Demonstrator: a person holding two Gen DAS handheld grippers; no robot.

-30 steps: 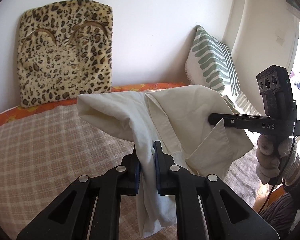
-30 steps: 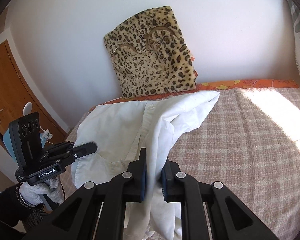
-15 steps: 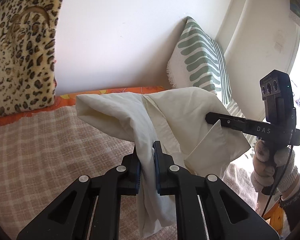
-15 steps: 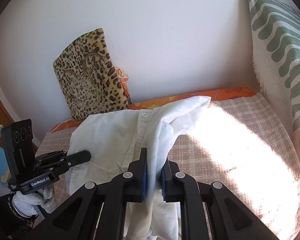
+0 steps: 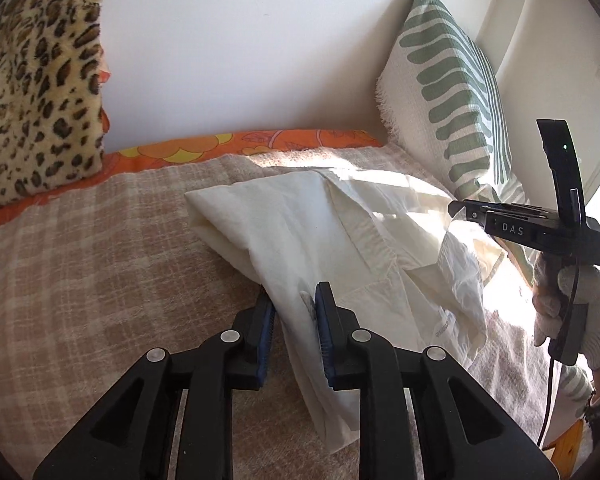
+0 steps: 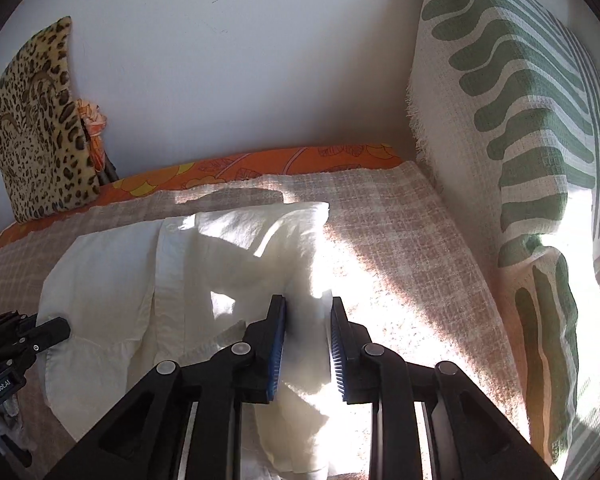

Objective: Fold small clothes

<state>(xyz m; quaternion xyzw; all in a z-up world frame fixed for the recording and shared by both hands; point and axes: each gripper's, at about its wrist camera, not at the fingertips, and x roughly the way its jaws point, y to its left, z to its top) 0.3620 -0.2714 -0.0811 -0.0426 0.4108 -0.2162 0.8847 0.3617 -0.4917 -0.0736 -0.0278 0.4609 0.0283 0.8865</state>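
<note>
Between both tongs, mid-frame | white shirt [image 5: 340, 240] lay on the bed [image 5: 100, 280], long axis left-right | left tongs [image 5: 296, 312] and right tongs [image 6: 308, 332] slackened, cloth between jaws | equally near.

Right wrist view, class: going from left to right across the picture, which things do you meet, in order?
Left gripper → leopard cushion → white shirt → striped pillow.
</note>
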